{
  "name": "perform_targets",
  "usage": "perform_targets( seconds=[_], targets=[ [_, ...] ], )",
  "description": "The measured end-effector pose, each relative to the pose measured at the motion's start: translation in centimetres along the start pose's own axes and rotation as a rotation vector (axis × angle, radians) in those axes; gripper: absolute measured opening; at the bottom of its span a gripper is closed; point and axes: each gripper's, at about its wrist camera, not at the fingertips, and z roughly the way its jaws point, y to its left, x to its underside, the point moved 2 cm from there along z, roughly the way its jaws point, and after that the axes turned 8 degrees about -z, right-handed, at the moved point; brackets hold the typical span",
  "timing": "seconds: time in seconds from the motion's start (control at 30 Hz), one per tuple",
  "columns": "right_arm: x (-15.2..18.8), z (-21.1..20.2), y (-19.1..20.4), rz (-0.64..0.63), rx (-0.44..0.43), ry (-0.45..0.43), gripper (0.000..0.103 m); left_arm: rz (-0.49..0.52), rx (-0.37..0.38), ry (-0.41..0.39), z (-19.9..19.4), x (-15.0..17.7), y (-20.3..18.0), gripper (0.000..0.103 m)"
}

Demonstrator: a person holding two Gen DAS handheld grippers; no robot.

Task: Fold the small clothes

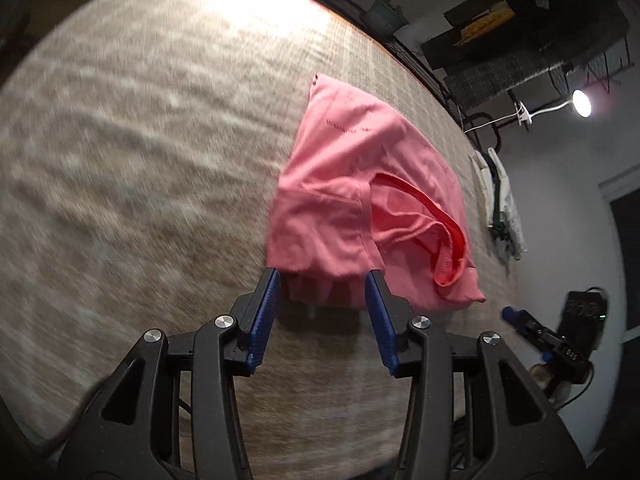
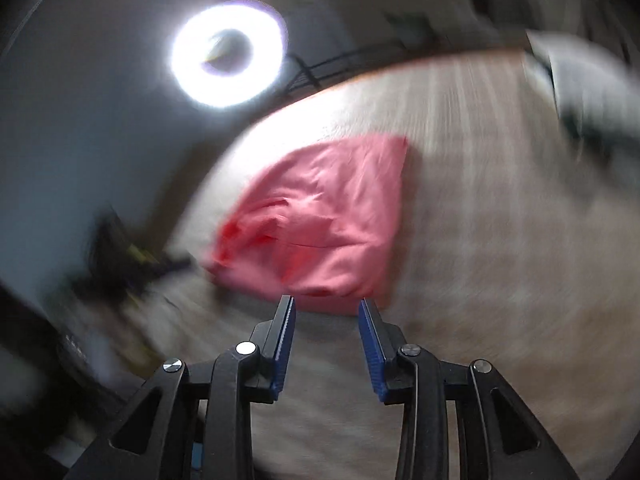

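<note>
1. Shirt, small and pink, is lying on the beige cloth-covered table, off toward the far-right side in the left wrist view. It's already doubled over on itself, with the red-trimmed neck opening showing at its right end and a faint line of print on its upper part.
2. Left gripper has its jaws spread wide with nothing between them. The blue fingertips sit right at the shirt's near edge. Can't tell if they actually touch the fabric.
3. Right gripper is the same deal from the other side: jaws wide apart, empty, tips just at the near edge of the shirt. That view is really smeared, so fine contact is anyone's guess.
4. A ring light glows above the table's far edge in the right wrist view.
5. A white cloth with some dark green on it lies near the table's right edge, well apart from the shirt.
6. A small lamp shines on the wall side, and a potted plant sits beyond the table's far edge.
</note>
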Motion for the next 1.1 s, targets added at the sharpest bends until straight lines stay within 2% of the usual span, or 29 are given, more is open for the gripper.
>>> perform_targets(
  seconds=[0.07, 0.13, 0.27, 0.4, 0.57, 0.7, 0.77, 0.8, 0.87, 0.9, 1.03, 1.1],
  targets=[
    [0.4, 0.9, -0.5, 0.139, -0.111, -0.024, 0.035, -0.033, 0.027, 0.015, 0.2, 0.4, 0.1, 0.045],
    [0.8, 2.2, -0.7, 0.232, -0.161, -0.028, 0.036, -0.055, 0.035, 0.023, 0.5, 0.5, 0.3, 0.045],
    [1.0, 4.5, -1.4, 0.315, -0.139, -0.024, 0.036, -0.119, 0.041, 0.023, 0.7, -0.1, 1.1, 0.045],
    [1.1, 5.1, -3.1, 0.436, -0.188, -0.057, 0.035, -0.181, 0.060, 0.016, 0.8, -0.7, 2.1, 0.045],
    [1.0, 5.5, -3.5, 0.479, -0.204, -0.055, 0.029, -0.208, 0.068, 0.022, 1.3, -1.0, 2.3, 0.045],
    [0.9, 5.1, -3.5, 0.508, -0.231, -0.070, 0.029, -0.170, 0.047, 0.017, 1.8, -1.3, 1.7, 0.044],
    [0.7, 4.5, -4.0, 0.494, -0.213, -0.068, 0.029, -0.149, 0.034, 0.019, 2.2, -1.4, 1.4, 0.025],
    [0.6, 4.7, -4.0, 0.489, -0.198, -0.062, 0.025, -0.137, 0.024, 0.020, 2.4, -1.4, 1.2, 0.009],
    [0.5, 5.1, -4.0, 0.486, -0.193, -0.046, 0.014, -0.098, 0.000, 0.000, 2.3, -1.3, 0.7, 0.005],
    [0.4, 5.2, -4.0, 0.486, -0.188, -0.043, 0.003, -0.076, -0.002, -0.009, 2.1, -1.3, 0.4, 0.004],
    [0.3, 4.1, -3.6, 0.460, -0.164, -0.045, 0.000, 0.015, -0.012, -0.052, 0.0, -0.9, -0.7, 0.003],
    [0.2, 2.5, -3.3, 0.454, -0.198, -0.057, 0.000, 0.034, -0.012, -0.057, -0.7, -0.6, -0.6, 0.003]
  ],
)
